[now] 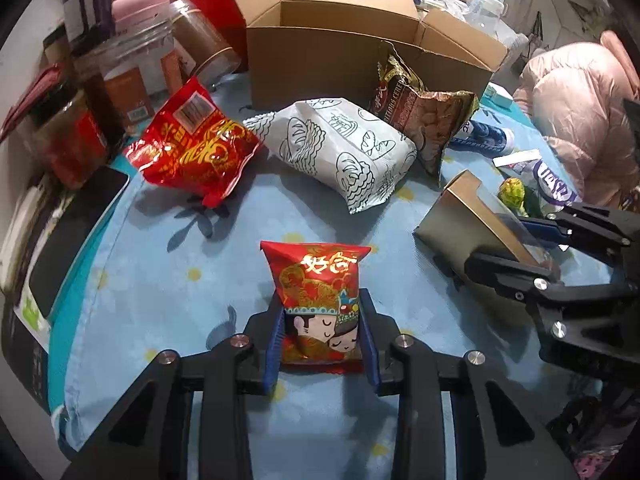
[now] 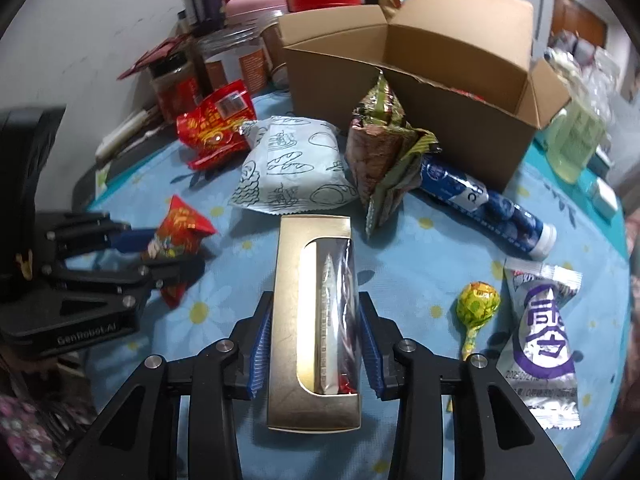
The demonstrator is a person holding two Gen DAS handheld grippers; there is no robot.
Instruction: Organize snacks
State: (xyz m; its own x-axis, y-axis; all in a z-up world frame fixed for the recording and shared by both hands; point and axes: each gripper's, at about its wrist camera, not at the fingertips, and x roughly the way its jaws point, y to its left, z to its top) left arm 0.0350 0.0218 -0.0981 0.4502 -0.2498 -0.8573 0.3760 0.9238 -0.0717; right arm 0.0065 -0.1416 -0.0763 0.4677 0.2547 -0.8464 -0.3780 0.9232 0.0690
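Blue flowered tablecloth (image 2: pixel 420 248) carries scattered snacks. Left gripper (image 1: pixel 322 338) is clamped on a small red packet (image 1: pixel 318 304); right gripper (image 2: pixel 316 344) grips a windowed gold box (image 2: pixel 314 320) holding wrapped sweets, both probably bound for the open cardboard box (image 2: pixel 420 92) at the far edge, contents mostly hidden.
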